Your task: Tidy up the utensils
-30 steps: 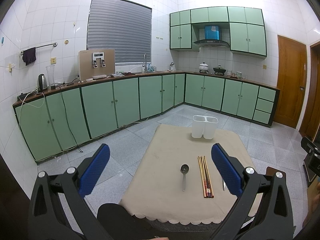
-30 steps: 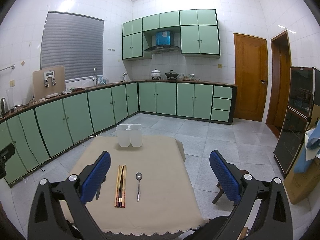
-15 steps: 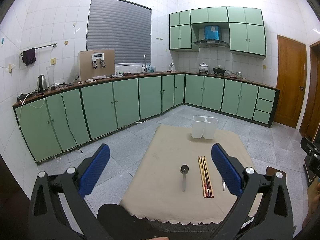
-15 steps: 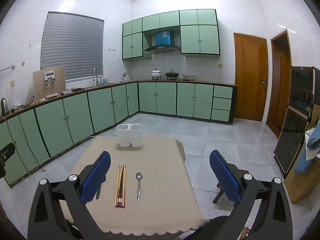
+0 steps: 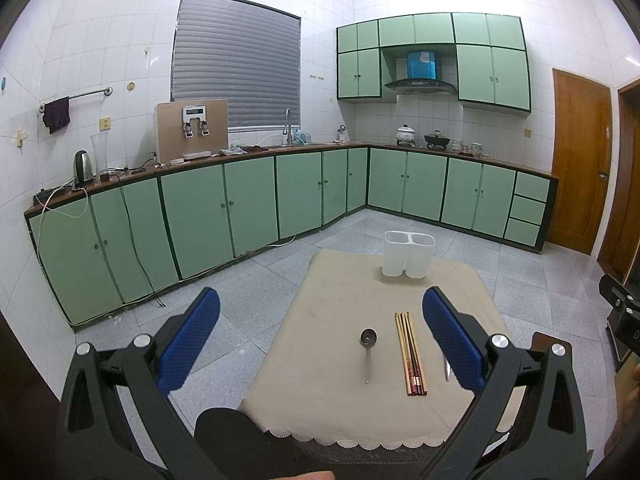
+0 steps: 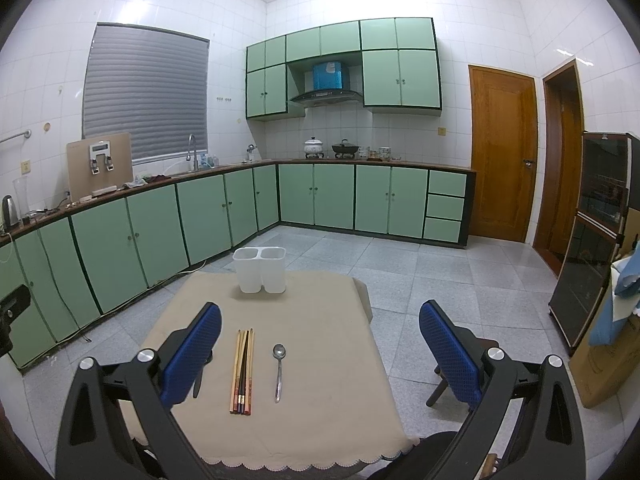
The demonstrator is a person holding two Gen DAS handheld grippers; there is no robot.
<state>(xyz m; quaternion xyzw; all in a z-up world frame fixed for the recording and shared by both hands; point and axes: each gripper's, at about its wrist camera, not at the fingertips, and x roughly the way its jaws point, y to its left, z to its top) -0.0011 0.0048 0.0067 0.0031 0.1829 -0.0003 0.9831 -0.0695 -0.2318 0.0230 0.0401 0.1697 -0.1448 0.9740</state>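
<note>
Right wrist view: both my jaws gape wide, empty (hovering), above chopsticks (image 6: pixel 241 369) and spoon (image 6: pixel 278 369) on the surface (image 6: pixel 328 344).

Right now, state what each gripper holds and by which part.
Nothing is held: left gripper and right gripper are open above the table, clear of the chopsticks.

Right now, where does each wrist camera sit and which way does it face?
Left wrist: on the left gripper, above the table's near edge, left of centre, facing the kitchen corner; its open blue fingers and a dark knee show.
Right wrist: on the right gripper, above the table's near edge, right of centre, facing the same corner and the wooden door; its open fingers show.
Shared: the white two-compartment holder, the chopsticks, two spoons, one left and one right of the chopsticks, and green cabinets.
</note>
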